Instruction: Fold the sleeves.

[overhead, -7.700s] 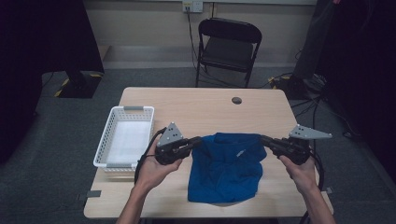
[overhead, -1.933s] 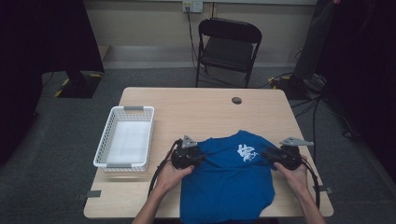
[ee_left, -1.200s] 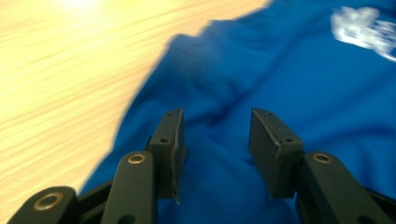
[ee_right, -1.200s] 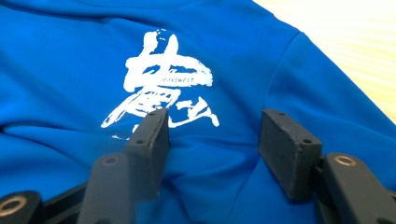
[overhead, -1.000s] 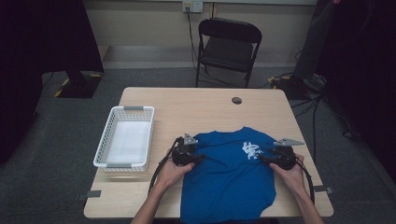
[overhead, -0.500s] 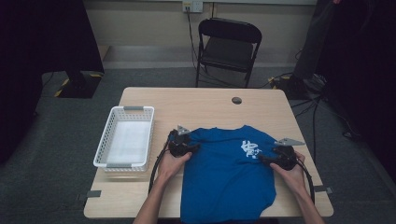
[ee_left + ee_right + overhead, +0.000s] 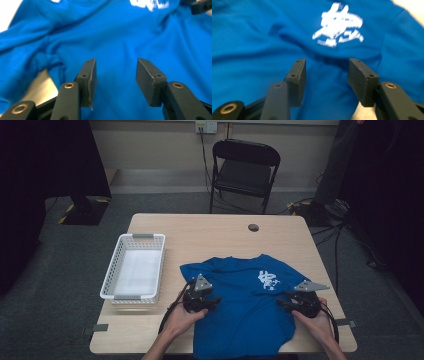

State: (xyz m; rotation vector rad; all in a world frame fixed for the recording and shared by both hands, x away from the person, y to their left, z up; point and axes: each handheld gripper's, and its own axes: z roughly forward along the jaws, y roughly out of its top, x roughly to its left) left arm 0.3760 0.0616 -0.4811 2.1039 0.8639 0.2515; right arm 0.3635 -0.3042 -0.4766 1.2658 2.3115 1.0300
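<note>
High view. One blue T-shirt (image 7: pixel 245 305) lies spread flat on the counter (image 7: pixel 210 232), collar away from the person, hem hanging over the near edge, white print on its chest. Two forearms come in from the near edge, one on each side of the shirt. The left hand-held gripper (image 7: pixel 212 301) sits over the shirt's left side below the sleeve, jaws pointing inward across the cloth. The right hand-held gripper (image 7: pixel 282 302) sits at the shirt's right edge below the print, jaws pointing inward toward the left one. One white basket (image 7: pixel 132 267) stands left of the shirt, well apart from it. One small dark disc (image 7: pixel 253 227) lies beyond the collar. One folding chair (image 7: pixel 243 167) stands behind the counter.

Left gripper view. Two black jaws stand parted above the blue cloth (image 7: pixel 112 37), nothing pinched between the pads: released. They have just closed in a little.

Right gripper view. Jaws likewise parted, empty, having just narrowed; the white print (image 7: pixel 338 25) lies ahead of them.
</note>
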